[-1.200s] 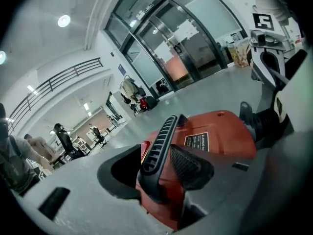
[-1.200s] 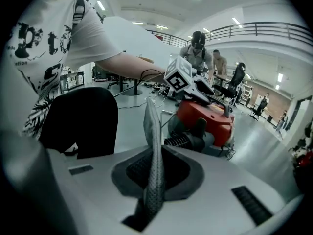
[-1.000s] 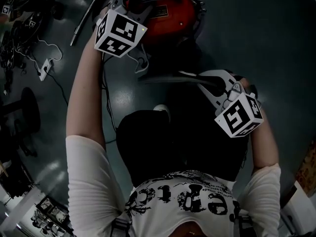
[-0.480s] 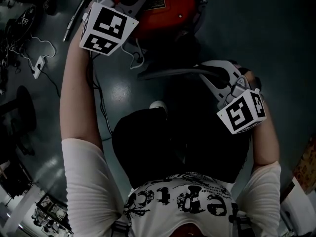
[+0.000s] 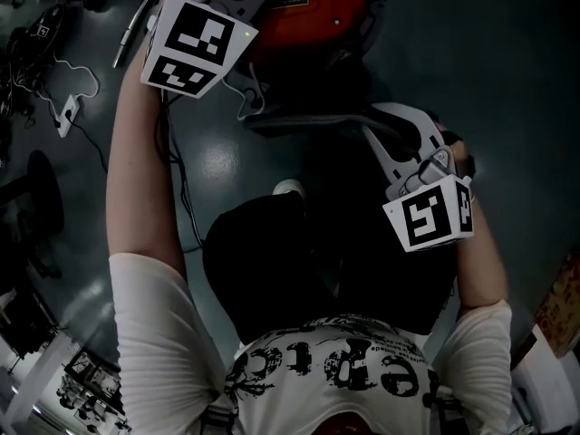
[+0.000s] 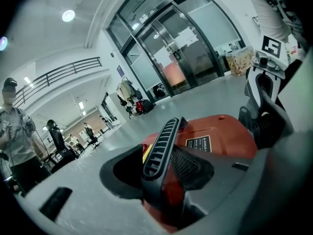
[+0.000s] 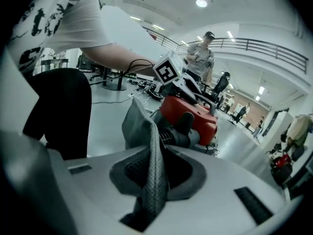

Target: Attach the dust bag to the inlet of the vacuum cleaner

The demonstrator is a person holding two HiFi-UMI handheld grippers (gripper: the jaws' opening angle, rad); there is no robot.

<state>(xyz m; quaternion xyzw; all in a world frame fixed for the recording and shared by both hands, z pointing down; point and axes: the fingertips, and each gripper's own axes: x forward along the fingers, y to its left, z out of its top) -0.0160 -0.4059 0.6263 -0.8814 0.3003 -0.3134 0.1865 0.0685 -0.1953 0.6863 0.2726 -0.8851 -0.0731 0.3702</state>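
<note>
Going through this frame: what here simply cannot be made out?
- Head view: the vacuum cleaner is cut off by the top edge, and dim light hides its inlet.
- Right gripper view: the dust bag folds over itself, hiding its mouth.
- Left gripper view: the print on the label is too small to read.

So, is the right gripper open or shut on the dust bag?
Shut: the right gripper pinches a fold of the grey dust bag.

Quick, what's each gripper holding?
Left gripper: shut on the black ribbed handle of the red vacuum cleaner.
Right gripper: shut on the grey fabric dust bag.
</note>
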